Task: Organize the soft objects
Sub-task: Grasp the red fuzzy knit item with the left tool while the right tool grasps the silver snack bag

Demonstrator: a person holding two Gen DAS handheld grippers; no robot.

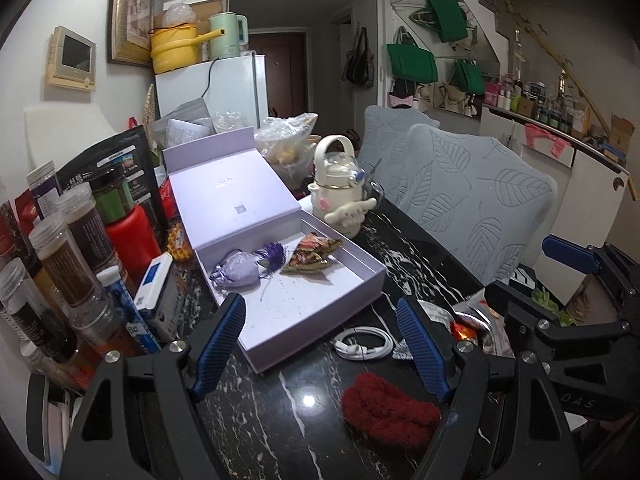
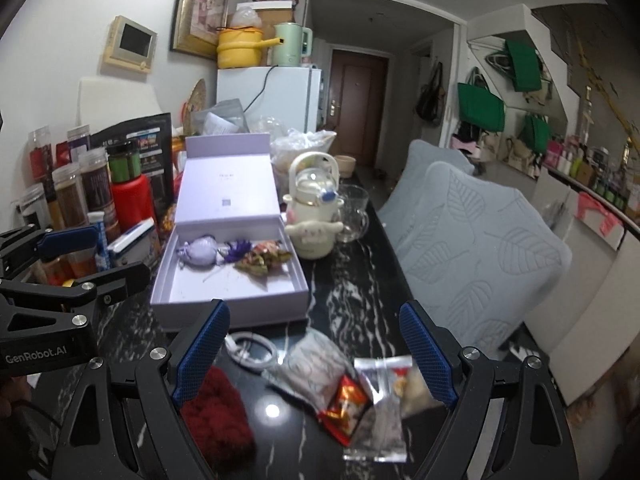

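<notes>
An open lilac gift box (image 1: 352, 292) (image 2: 192, 300) lies on the black marble table. Inside it sit a lilac pouch (image 1: 238, 274) (image 2: 202, 254), a purple tassel (image 1: 274, 254) (image 2: 240, 249) and a patterned sachet (image 1: 314, 254) (image 2: 262, 260). A fuzzy dark red soft thing (image 1: 390, 410) (image 2: 218, 412) lies on the table near me. My left gripper (image 1: 320, 344) hovers open over the box's near corner, the red thing just below its right finger. My right gripper (image 2: 316, 352) is open above several snack packets (image 2: 360, 396), nothing between its fingers.
A coiled white cable (image 1: 364, 344) (image 2: 252, 350) lies before the box. Jars and bottles (image 1: 76, 248) crowd the left edge. A cream kettle with a plush toy (image 1: 340, 192) (image 2: 314, 216) and a glass cup (image 2: 354, 212) stand behind the box. Grey leaf-patterned cushions (image 1: 472, 200) line the right.
</notes>
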